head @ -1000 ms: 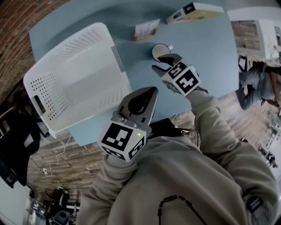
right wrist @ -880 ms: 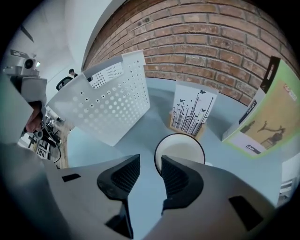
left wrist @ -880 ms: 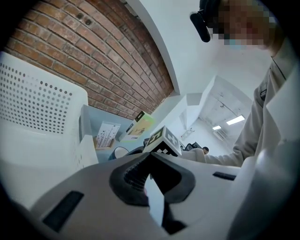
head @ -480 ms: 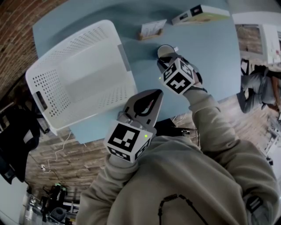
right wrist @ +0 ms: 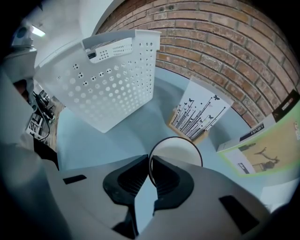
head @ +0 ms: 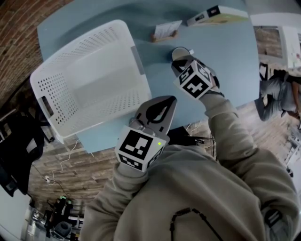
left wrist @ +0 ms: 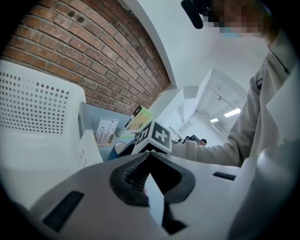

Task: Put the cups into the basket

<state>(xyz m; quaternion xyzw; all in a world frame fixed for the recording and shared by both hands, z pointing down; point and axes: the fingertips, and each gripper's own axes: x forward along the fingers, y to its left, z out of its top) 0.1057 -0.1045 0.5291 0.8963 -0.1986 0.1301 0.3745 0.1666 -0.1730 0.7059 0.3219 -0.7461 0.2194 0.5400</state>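
The blue table [head: 225,70] is taking up the upper part of the head view. The white perforated basket [head: 89,80] is sitting on it at upper left. The left gripper [head: 170,100] is hovering low at centre frame, near the basket's lower right corner, its jaws pressing together on nothing. The right gripper [head: 181,61] is pointing steeply down at upper right of centre; its jaws have just been closing and are now pinching the near wall of the cup [head: 181,52]. The cup is standing on the table right of the basket, apart from it. A flat box [head: 216,14] and a small printed card [head: 165,30] are resting beyond the cup, along the top edge.
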